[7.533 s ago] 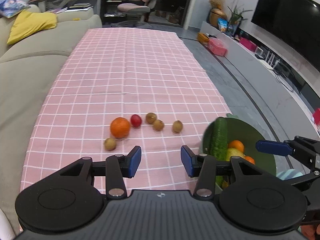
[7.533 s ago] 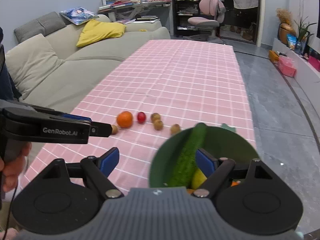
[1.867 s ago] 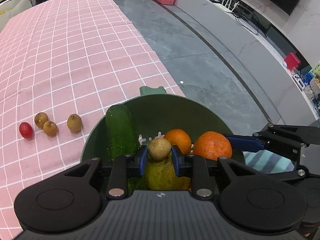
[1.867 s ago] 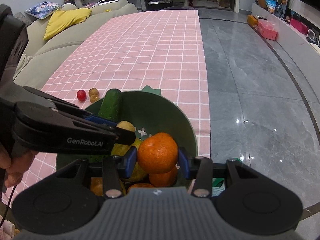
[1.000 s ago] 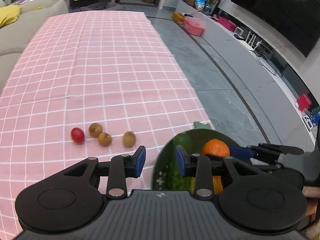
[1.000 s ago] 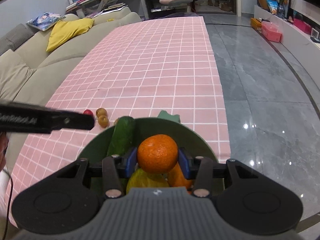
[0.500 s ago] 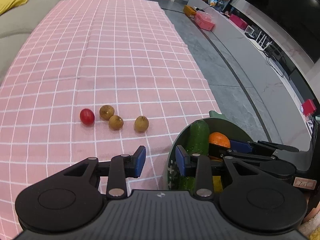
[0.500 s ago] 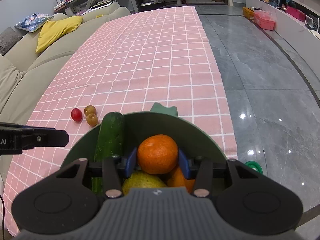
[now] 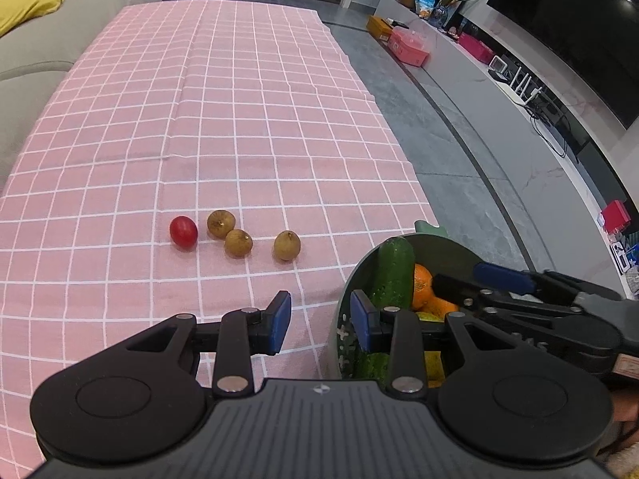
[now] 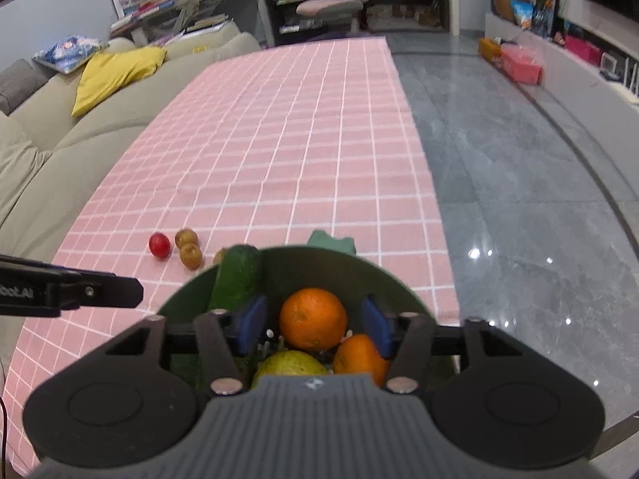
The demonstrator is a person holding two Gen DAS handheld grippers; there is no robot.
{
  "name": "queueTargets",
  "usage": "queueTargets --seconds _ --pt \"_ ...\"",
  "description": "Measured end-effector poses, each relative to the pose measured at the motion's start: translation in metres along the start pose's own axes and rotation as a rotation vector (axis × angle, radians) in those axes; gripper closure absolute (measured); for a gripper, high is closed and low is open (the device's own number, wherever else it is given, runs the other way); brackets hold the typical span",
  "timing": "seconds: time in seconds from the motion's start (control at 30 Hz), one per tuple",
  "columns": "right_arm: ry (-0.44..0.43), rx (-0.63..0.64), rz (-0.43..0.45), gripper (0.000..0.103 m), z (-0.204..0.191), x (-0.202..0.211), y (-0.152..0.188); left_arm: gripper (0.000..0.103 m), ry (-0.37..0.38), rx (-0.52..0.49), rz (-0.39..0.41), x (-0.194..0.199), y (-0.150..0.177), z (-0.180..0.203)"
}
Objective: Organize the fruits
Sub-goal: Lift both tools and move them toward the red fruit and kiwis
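Observation:
A dark green bowl [image 10: 331,257] [image 9: 451,251] sits at the near right edge of the pink checked tablecloth. It holds a cucumber [image 10: 237,275], a large orange [image 10: 313,319], a smaller orange [image 10: 359,355] and a yellow-green fruit [image 10: 291,363]. My right gripper [image 10: 313,325] is open over the bowl, its pads apart from the large orange between them. A red cherry tomato [image 9: 183,231] and three brown longans [image 9: 220,223] [image 9: 238,242] [image 9: 286,245] lie on the cloth left of the bowl. My left gripper [image 9: 319,321] is open and empty at the bowl's left rim.
A beige sofa [image 10: 60,127] with a yellow cushion [image 10: 116,72] runs along the table's left side. Grey tiled floor [image 10: 519,199] lies right of the table edge, with a TV bench [image 9: 499,64] beyond.
My right gripper has opened and let go of the large orange, which now lies in the bowl. My left gripper has drifted slightly toward the longans and stays open.

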State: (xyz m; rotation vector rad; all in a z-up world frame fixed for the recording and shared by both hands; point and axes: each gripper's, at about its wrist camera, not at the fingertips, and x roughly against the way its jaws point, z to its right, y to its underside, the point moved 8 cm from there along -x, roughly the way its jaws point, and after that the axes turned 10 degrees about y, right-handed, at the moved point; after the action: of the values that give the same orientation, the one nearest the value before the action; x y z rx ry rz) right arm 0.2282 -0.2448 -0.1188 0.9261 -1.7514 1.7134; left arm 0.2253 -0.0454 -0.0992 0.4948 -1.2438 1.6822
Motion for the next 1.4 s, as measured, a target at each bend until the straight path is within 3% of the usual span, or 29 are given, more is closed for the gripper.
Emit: queueTargets --seconds 0.23,0.53,0.77,0.97,1.17,1.4 --pt "-0.011 0.019 0.064 0.039 -0.014 0.032 -0.004 0.062 -0.058 -0.039 0.033 0.015 0.009 -0.003" --pt "-0.009 0.083 0.116 0.038 -0.044 0.052 -0.003 0.059 -0.159 -0.160 0.152 0.040 0.016 -0.013" --pt "-0.012 0.140 0.133 0.037 -0.072 0.053 -0.004 0.039 -0.234 -0.151 0.265 0.059 0.014 -0.039" --pt "-0.004 0.189 0.144 0.028 -0.094 0.047 -0.006 0.030 -0.247 -0.072 0.258 0.065 0.011 -0.066" --pt "-0.009 0.243 0.147 0.018 -0.114 0.036 -0.014 0.027 -0.300 -0.156 0.287 0.070 0.001 -0.066" --pt "0.009 0.353 0.134 0.016 -0.132 0.012 -0.029 0.028 -0.245 -0.111 0.256 0.055 -0.006 -0.086"
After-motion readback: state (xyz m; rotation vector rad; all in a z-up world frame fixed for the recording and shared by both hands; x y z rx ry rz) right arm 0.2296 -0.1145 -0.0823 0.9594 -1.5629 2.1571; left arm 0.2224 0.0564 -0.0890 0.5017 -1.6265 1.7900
